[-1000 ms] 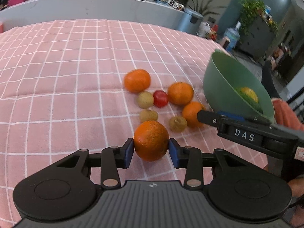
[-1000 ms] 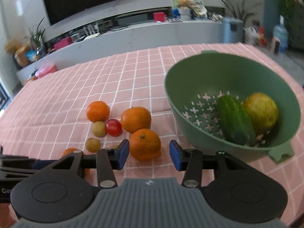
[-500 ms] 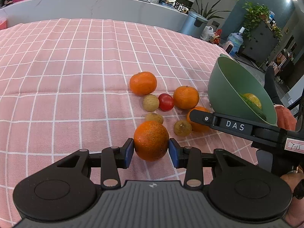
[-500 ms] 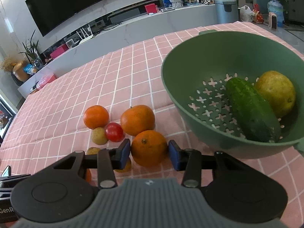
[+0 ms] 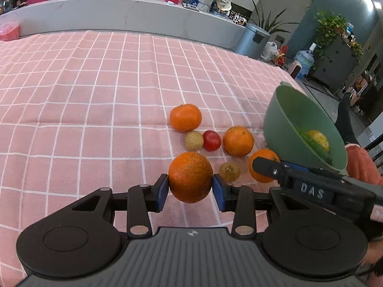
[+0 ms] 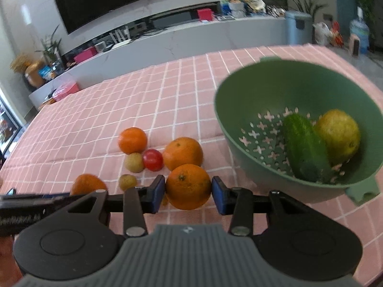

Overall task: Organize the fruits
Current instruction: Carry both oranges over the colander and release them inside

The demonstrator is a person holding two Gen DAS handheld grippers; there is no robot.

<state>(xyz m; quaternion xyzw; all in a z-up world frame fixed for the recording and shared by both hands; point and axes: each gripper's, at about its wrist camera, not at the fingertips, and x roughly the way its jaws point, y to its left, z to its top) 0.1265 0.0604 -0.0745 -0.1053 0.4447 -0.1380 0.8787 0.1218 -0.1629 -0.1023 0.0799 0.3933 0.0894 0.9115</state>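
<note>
The left gripper (image 5: 190, 189) pinches a rough-skinned orange (image 5: 190, 177) between its blue pads. The right gripper (image 6: 188, 194) pinches a smoother orange (image 6: 188, 186). At its 2 o'clock, the green colander (image 6: 249, 91) holds a cucumber (image 6: 305, 148) and lemon (image 6: 338, 135).

The left tool (image 5: 190, 189) is clamping an orange (image 5: 190, 177) between its blue pads, while the right tool (image 6: 188, 190), reaching in alongside it, is pinching a second orange (image 6: 188, 186) between its own pads.
</note>
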